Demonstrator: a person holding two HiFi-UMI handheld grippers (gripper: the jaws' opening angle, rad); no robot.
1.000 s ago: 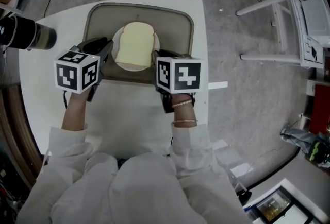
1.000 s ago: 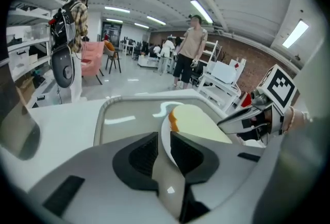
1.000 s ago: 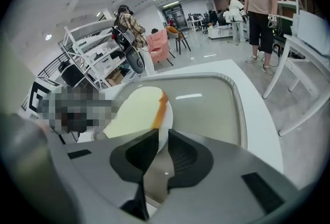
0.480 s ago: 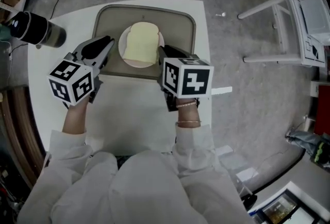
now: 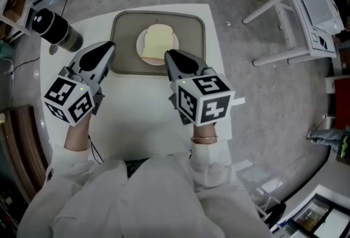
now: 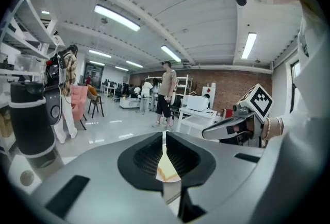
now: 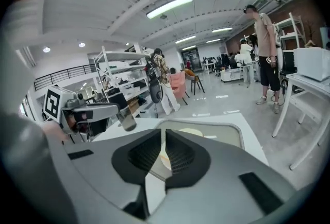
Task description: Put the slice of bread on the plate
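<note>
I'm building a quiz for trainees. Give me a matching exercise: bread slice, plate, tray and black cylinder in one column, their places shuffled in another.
1 slice of bread
2 plate
3 tray
4 black cylinder

A in the tray
B on the white table, left of the tray
C on the plate
D on the table, under the plate

Pairs: 1-C, 2-A, 3-D, 4-B

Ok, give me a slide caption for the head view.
Slice of bread lying on the plate, inside the tray on the white table.
</note>
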